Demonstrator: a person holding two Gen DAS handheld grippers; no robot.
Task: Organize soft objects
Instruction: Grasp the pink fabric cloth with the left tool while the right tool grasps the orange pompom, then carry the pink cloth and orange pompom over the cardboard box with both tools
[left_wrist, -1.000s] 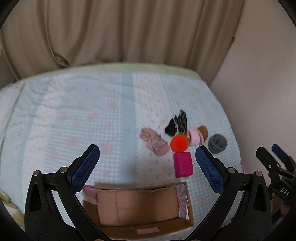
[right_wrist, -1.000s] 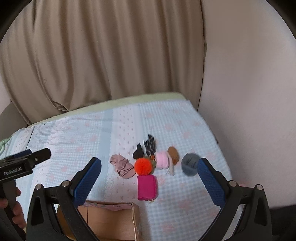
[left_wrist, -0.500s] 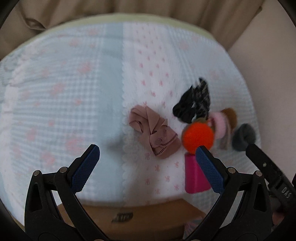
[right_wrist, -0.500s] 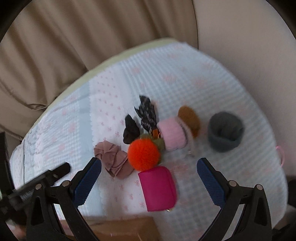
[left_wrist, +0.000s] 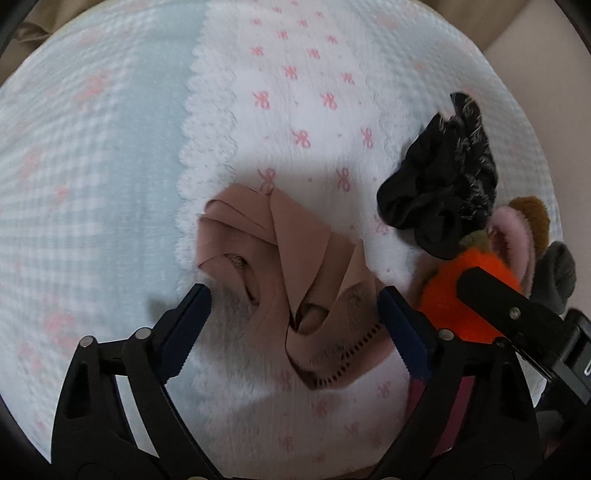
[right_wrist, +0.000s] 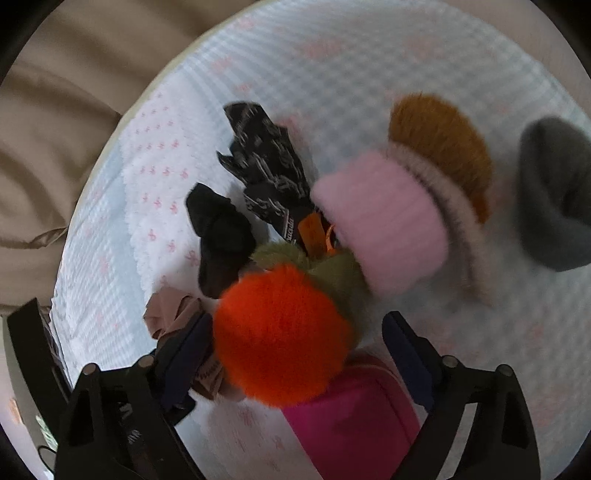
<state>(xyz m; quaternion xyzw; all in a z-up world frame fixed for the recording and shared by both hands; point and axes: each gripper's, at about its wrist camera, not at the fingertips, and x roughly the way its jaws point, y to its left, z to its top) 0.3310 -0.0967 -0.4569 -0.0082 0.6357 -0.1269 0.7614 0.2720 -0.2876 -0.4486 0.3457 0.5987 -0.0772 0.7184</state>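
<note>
Nothing sorted yet, apparently: every soft item lying on the bed (left_wrist: 110, 155). Left claw (left_wrist: 291, 314) open wide, straddling the beige cloth (left_wrist: 295, 266), gripping nothing. Right claw (right_wrist: 297, 345) open too, flanking the orange pompom (right_wrist: 280, 332). Crowding close: black scrunchies (right_wrist: 258, 166), pink roll (right_wrist: 388, 221), magenta pouch (right_wrist: 351, 421), grey band (right_wrist: 554, 195).

Two black scrunchies (right_wrist: 225, 236), one orange pompom (right_wrist: 280, 332), one magenta pouch (right_wrist: 351, 424).

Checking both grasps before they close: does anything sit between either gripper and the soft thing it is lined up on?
Nothing visible. The left gripper is open around the tan cloth; the right gripper is open around the orange pom-pom.
</note>
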